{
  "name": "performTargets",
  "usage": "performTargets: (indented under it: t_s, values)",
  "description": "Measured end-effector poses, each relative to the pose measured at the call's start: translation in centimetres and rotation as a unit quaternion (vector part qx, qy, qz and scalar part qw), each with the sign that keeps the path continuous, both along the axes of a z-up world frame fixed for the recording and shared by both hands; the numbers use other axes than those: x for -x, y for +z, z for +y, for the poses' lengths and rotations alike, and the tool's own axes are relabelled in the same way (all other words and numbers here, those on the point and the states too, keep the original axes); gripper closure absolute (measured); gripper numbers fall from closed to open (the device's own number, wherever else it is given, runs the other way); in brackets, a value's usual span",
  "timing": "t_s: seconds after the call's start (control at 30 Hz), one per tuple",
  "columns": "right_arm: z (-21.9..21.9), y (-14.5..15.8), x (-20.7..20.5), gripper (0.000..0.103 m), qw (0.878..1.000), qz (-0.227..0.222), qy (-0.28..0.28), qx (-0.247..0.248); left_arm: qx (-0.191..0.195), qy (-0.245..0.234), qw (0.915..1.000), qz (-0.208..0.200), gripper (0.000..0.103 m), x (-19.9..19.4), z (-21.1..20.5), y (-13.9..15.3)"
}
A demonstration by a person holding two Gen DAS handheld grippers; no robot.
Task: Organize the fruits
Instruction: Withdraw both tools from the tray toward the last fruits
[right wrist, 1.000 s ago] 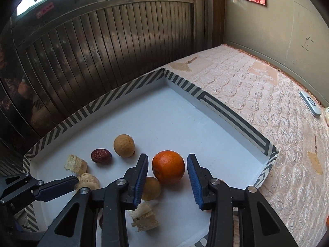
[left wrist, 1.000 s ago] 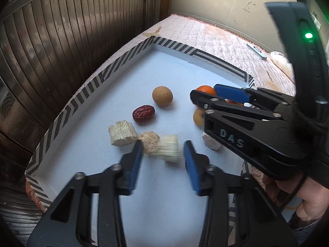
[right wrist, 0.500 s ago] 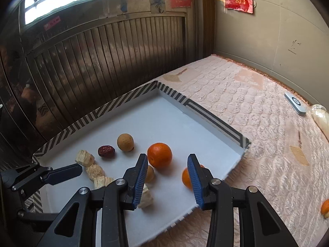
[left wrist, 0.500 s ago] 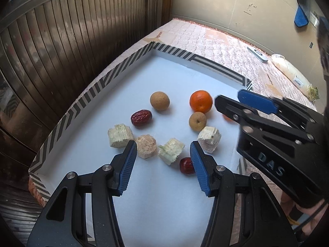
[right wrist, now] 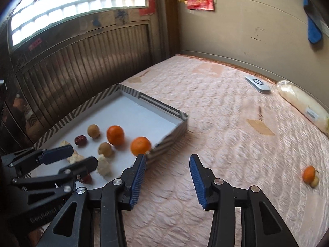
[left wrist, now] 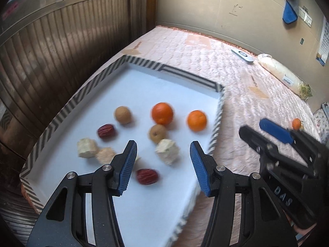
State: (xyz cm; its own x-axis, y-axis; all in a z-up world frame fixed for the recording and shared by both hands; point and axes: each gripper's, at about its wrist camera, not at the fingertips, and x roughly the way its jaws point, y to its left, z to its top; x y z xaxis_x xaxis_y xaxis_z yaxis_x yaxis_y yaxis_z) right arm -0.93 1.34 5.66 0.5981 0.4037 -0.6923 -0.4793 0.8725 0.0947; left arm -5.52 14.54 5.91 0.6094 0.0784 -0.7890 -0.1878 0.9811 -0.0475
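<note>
A white tray (left wrist: pixel 148 70) with a striped rim holds two oranges (left wrist: pixel 162 113) (left wrist: pixel 196 120), two brown longans (left wrist: pixel 122 114), two red dates (left wrist: pixel 105 131) and pale cut chunks (left wrist: pixel 167 151). My left gripper (left wrist: pixel 163 167) is open and empty above the tray's near part. My right gripper (right wrist: pixel 167 180) is open and empty over the quilted mat, right of the tray (right wrist: pixel 164 111). Another orange (right wrist: pixel 308 174) with a longan (right wrist: pixel 314 182) beside it lies on the mat at far right.
The pink quilted mat (right wrist: pixel 226 123) spreads right of the tray. A white remote (right wrist: pixel 258 83) and a wrapped white radish (right wrist: pixel 302 105) lie near the back wall. A dark ribbed metal door (right wrist: pixel 82 65) stands behind the tray.
Both grippers have pulled back and up from the tray. The right gripper has swung right, off the tray and over the mat. A second orange now lies in the tray.
</note>
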Motion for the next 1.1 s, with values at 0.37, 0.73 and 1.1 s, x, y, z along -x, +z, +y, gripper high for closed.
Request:
performTargets:
  t_s: [0.37, 0.73, 1.1]
  values:
    - [-7.5, -0.8, 1.0, 0.06, 0.996, 0.01, -0.084, -0.013, -0.005, -0.036, 0.9993, -0.011, 0.049, -1.9, -6.1, 0.9]
    - [-13.7, -1.0, 1.4, 0.057, 0.99, 0.013, -0.138, -0.019, -0.015, -0.081, 0.9966, -0.005, 0.049, -3.5, -12.2, 0.5]
    - [-19.3, -1.4, 0.4, 0.057, 0.985, 0.024, -0.171, -0.003, -0.021, -0.12, 0.9925, 0.004, 0.049, -5.9, -17.8, 0.2]
